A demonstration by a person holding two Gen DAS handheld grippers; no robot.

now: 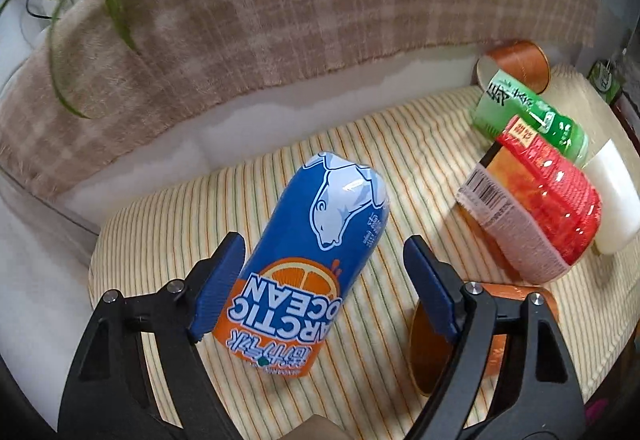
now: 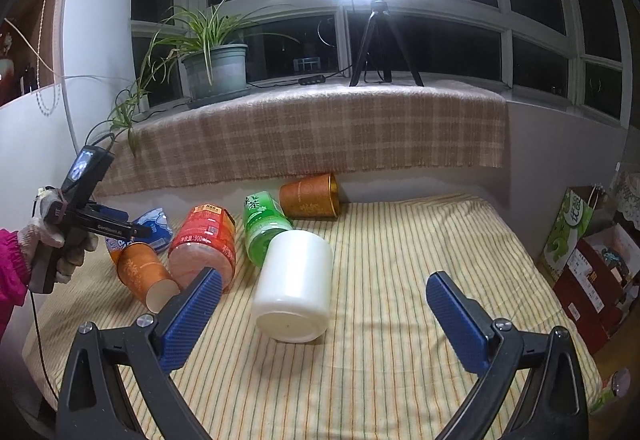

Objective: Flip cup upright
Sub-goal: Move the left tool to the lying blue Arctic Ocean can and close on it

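Between left gripper (image 1: pixel 324 280) spread jaws — toppled blue bottle (image 1: pixel 308 256); right gripper (image 2: pixel 324 310) agape.

Five containers lie on the mattress (image 2: pixel 400 280); white jar (image 2: pixel 294 286) nearest.

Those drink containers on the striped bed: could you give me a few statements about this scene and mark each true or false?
1. The blue Arctic Ocean can lies between the fingers of the left gripper. True; the fingers are spread wide.
2. The white jar stands upright. False; it lies on its side on the striped bedspread.
3. The right gripper holds the white jar. False; it is open and holds nothing.
4. An orange cup lies on its side near the plaid blanket. True.
5. The red-labelled bottle and the green tea bottle both lie down. True.
6. The potted plant sits on the bed. False; it stands on the window ledge.
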